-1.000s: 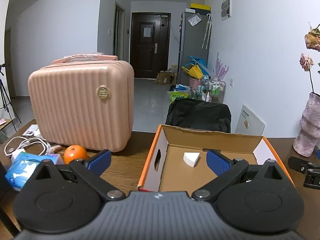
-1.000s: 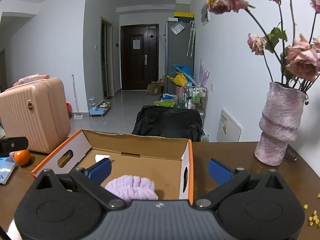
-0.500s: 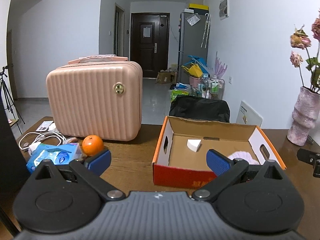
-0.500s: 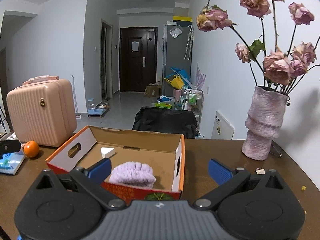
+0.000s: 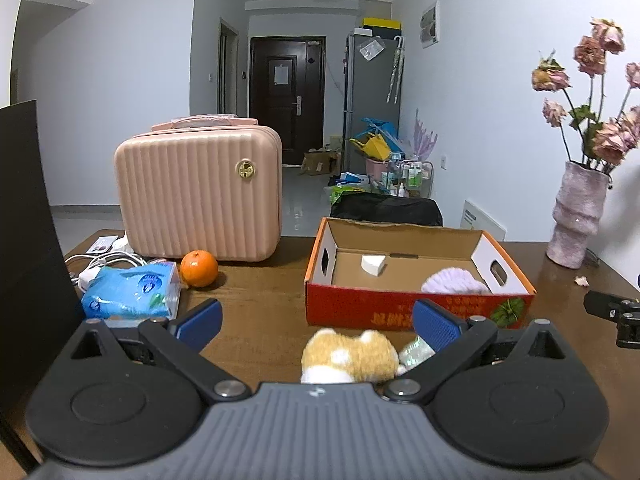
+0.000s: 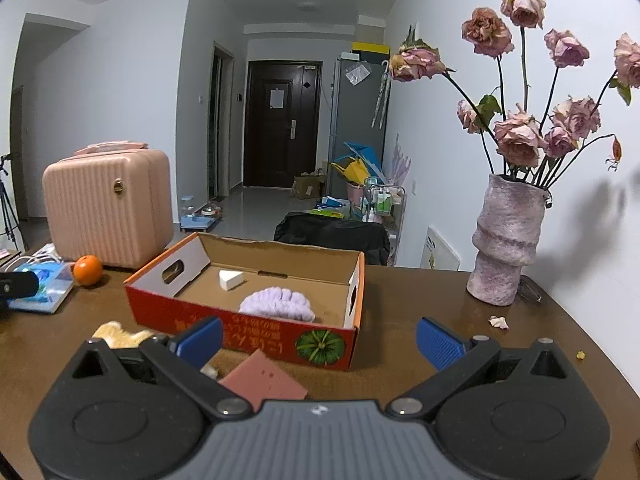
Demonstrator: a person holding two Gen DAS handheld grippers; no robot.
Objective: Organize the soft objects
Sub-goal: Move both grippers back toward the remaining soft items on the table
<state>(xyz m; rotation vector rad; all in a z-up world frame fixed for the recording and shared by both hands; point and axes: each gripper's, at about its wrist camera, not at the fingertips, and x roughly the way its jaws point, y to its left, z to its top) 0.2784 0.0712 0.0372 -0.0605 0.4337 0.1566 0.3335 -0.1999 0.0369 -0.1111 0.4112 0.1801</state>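
Fingers (image 5: 198, 319) of the left gripper (image 5: 316, 322) stand wide apart over the worktop (image 5: 260, 320), with a plush toy (image 5: 350, 356) lying between them, untouched. Right gripper (image 6: 318, 338) fingers (image 6: 438, 342) are likewise spread, holding nothing, above a pink sponge (image 6: 264, 378). Just ahead sits the box (image 6: 248, 326), holding a purple scrunchie (image 6: 278, 304) and a white wedge (image 6: 230, 279).

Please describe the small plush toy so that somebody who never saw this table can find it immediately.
Find the orange cardboard box on the brown table. Just outside its front wall lies the plush toy. It alone is furry, tan and white; the pink block beside it is flat and smooth.
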